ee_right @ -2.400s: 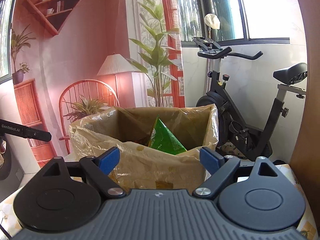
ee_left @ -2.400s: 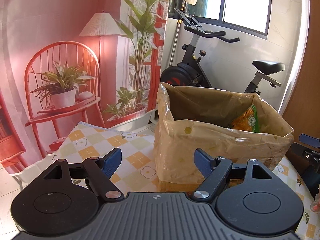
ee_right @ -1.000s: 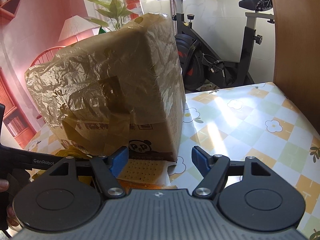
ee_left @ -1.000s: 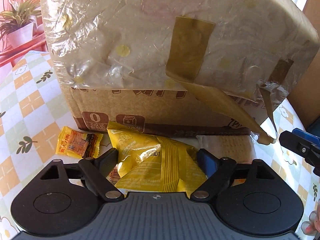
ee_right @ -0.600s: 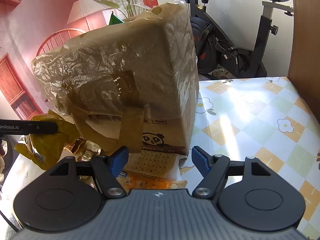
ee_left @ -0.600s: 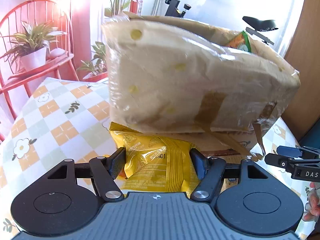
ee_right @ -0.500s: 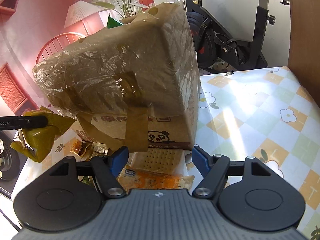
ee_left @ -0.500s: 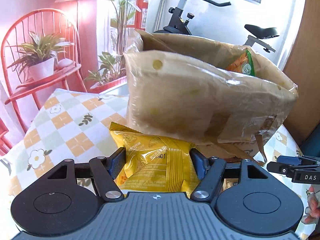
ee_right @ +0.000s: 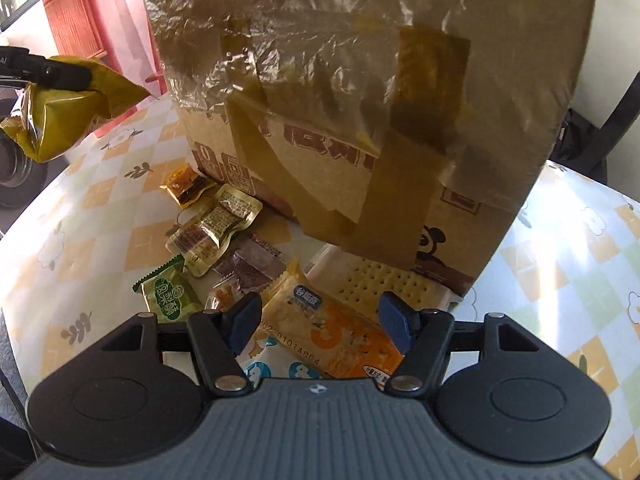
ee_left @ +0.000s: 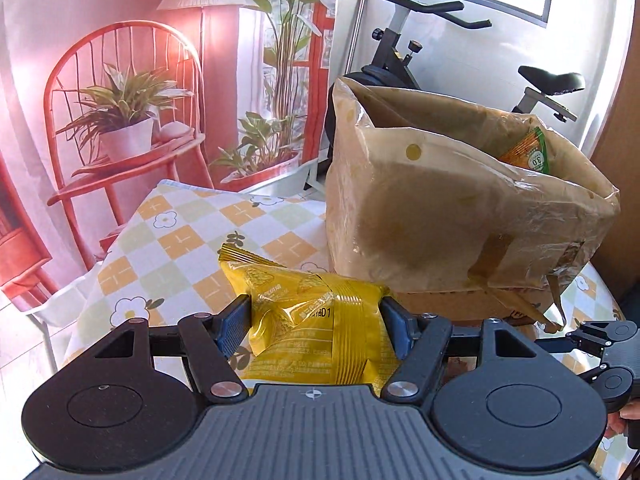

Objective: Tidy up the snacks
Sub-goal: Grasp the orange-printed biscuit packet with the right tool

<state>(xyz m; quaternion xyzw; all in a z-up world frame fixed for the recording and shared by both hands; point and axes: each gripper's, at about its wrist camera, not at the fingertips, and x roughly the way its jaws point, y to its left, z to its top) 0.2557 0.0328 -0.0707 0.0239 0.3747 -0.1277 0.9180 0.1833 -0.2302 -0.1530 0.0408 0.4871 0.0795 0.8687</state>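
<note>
My left gripper is shut on a yellow snack bag and holds it in the air, left of the plastic-lined cardboard box. An orange-green packet pokes up inside the box. In the right wrist view the same yellow bag hangs at the far left. My right gripper is low over the loose snacks in front of the box. Its jaws are closing around an orange packet that lies flat between them; the pads are not pressing on it.
A cracker pack lies against the box base. A green packet and several small sachets lie left of the orange one on the checked tablecloth. An exercise bike stands behind the table.
My left gripper closed on the yellow bag and lifted it from the table to the height of the box rim. My right gripper tilted down and moved in over the orange packet.
</note>
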